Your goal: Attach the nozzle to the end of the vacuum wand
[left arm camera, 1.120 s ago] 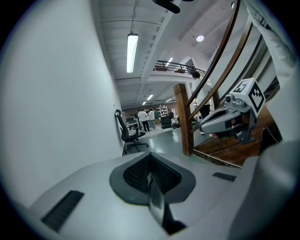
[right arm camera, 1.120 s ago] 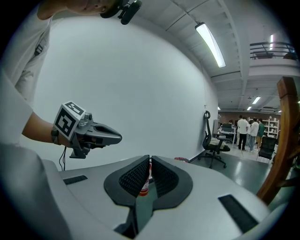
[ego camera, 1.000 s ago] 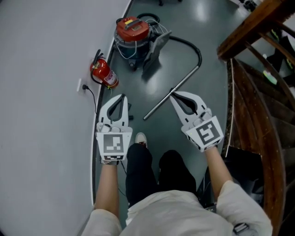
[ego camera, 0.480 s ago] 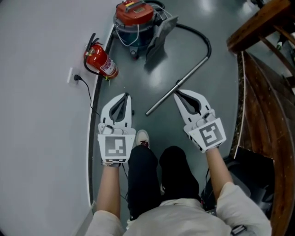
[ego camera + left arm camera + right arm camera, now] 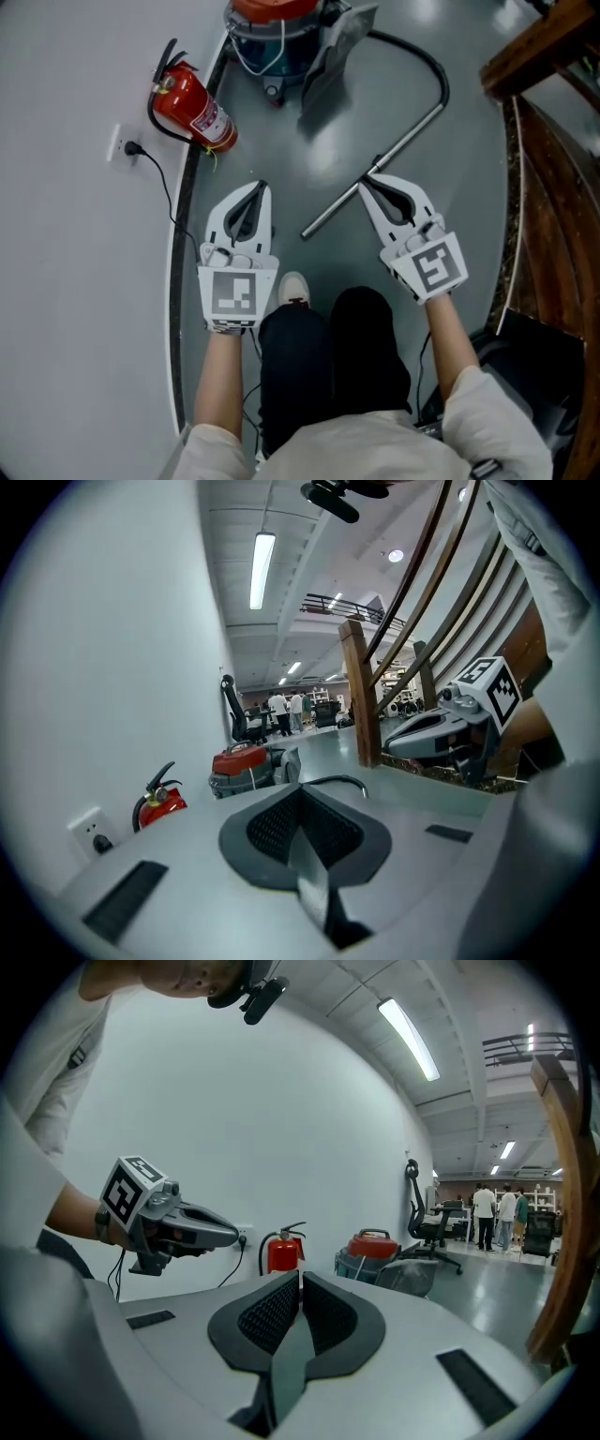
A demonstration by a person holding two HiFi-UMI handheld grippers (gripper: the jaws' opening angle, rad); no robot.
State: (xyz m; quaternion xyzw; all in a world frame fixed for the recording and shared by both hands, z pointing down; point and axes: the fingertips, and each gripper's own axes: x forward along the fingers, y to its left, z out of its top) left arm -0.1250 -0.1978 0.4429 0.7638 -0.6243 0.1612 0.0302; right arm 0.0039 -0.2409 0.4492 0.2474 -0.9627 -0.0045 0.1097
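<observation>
1 wand (image 5: 412, 137), floor (image 5: 309, 155), by R claw (image 5: 367, 179)

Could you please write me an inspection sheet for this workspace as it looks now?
Surface: glossy grey-green floor.
Job's things: metal wand lies on the floor, joined to a black hose; grey nozzle leans on the red vacuum, unattached.
Clutter: fire extinguisher by the white wall.
Grippers: left gripper and right gripper both shut, empty.
Cables: cord plugged into the wall socket.
Surroundings: wooden stair rail; people far off.
</observation>
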